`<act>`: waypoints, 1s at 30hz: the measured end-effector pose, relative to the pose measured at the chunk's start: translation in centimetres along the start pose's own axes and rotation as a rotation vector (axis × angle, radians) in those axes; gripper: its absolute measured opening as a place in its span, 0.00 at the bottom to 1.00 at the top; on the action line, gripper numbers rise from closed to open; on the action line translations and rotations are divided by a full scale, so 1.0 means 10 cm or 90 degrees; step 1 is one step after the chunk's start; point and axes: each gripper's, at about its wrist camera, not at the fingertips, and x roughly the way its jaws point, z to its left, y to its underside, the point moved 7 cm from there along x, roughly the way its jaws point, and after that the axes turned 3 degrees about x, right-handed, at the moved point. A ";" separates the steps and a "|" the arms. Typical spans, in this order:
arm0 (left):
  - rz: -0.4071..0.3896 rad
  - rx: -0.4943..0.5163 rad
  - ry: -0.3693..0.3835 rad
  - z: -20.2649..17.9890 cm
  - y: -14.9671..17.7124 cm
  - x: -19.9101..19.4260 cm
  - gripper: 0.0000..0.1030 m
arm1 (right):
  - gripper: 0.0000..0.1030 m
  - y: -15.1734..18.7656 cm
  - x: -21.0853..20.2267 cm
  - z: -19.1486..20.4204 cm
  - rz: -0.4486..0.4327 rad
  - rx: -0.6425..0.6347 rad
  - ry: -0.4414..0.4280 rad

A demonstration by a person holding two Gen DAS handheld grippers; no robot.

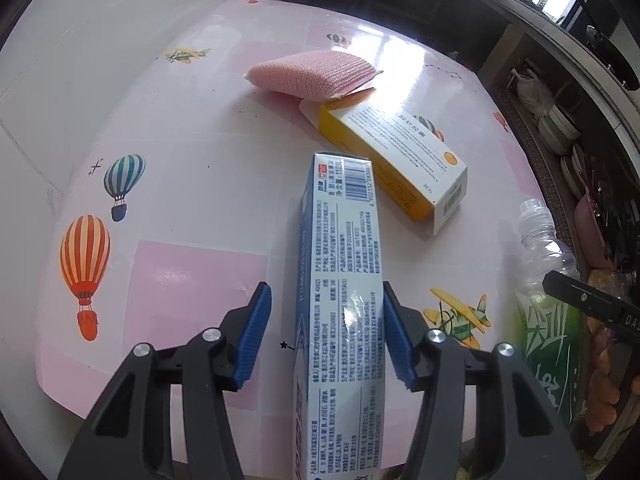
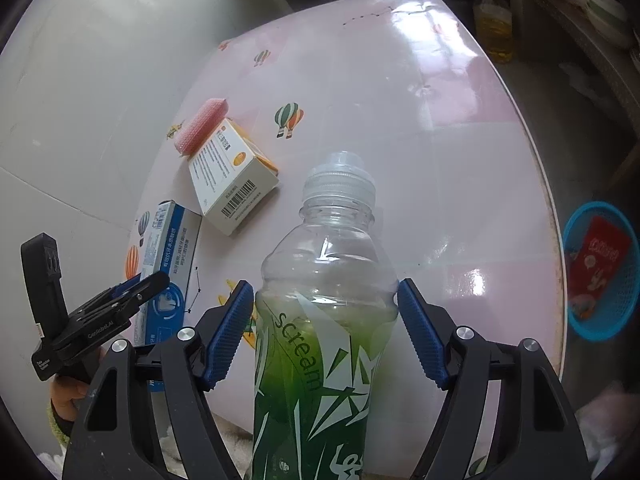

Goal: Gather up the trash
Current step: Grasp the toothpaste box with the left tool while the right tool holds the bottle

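Observation:
A blue and white toothpaste box point(image 1: 342, 280) lies between the fingers of my left gripper point(image 1: 324, 332); the right pad touches it, the left pad stands off with a gap. The box also shows in the right wrist view point(image 2: 168, 256). My right gripper point(image 2: 326, 328) is shut on a clear plastic bottle with a green "scream" label point(image 2: 320, 320), both pads against its sides. The bottle also shows at the right edge of the left wrist view point(image 1: 548, 280). A yellow and white carton point(image 1: 396, 152) and a pink scrub sponge point(image 1: 316, 74) lie further back on the table.
The round table has a pink cloth with balloons and planes point(image 1: 180, 184). A blue basket holding a red packet point(image 2: 604, 272) sits on the floor to the right. An oil bottle point(image 2: 494, 24) stands behind the table. Shelves with dishes point(image 1: 560, 128) stand at the right.

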 end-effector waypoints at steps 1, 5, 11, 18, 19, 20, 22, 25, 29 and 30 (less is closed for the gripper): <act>0.000 -0.001 -0.001 0.00 0.01 0.01 0.47 | 0.67 0.01 0.03 0.00 0.005 -0.002 0.001; 0.009 -0.005 -0.005 0.01 0.03 0.09 0.40 | 0.66 0.00 0.06 0.04 0.008 -0.022 0.004; 0.022 -0.003 -0.014 0.01 0.04 0.16 0.40 | 0.66 0.00 0.07 0.04 0.018 -0.029 0.002; 0.019 -0.010 -0.016 0.02 0.02 0.16 0.40 | 0.70 0.01 0.07 0.11 0.029 -0.050 0.025; 0.018 -0.009 -0.017 0.01 0.02 0.16 0.40 | 0.70 0.02 0.06 0.11 0.028 -0.049 0.028; 0.018 -0.007 -0.018 0.01 0.03 0.15 0.40 | 0.70 0.03 0.06 0.10 0.027 -0.048 0.031; 0.017 -0.005 -0.019 0.01 0.03 0.15 0.40 | 0.70 0.04 0.06 0.10 0.025 -0.047 0.030; 0.018 -0.007 -0.012 0.01 0.02 0.15 0.40 | 0.66 0.06 0.06 0.07 0.027 -0.042 0.028; 0.014 -0.010 -0.014 0.04 0.02 0.15 0.36 | 0.65 0.05 0.06 0.05 0.028 -0.038 0.017; 0.012 -0.009 -0.015 0.04 0.02 0.15 0.34 | 0.65 0.06 0.06 0.04 0.028 -0.037 0.015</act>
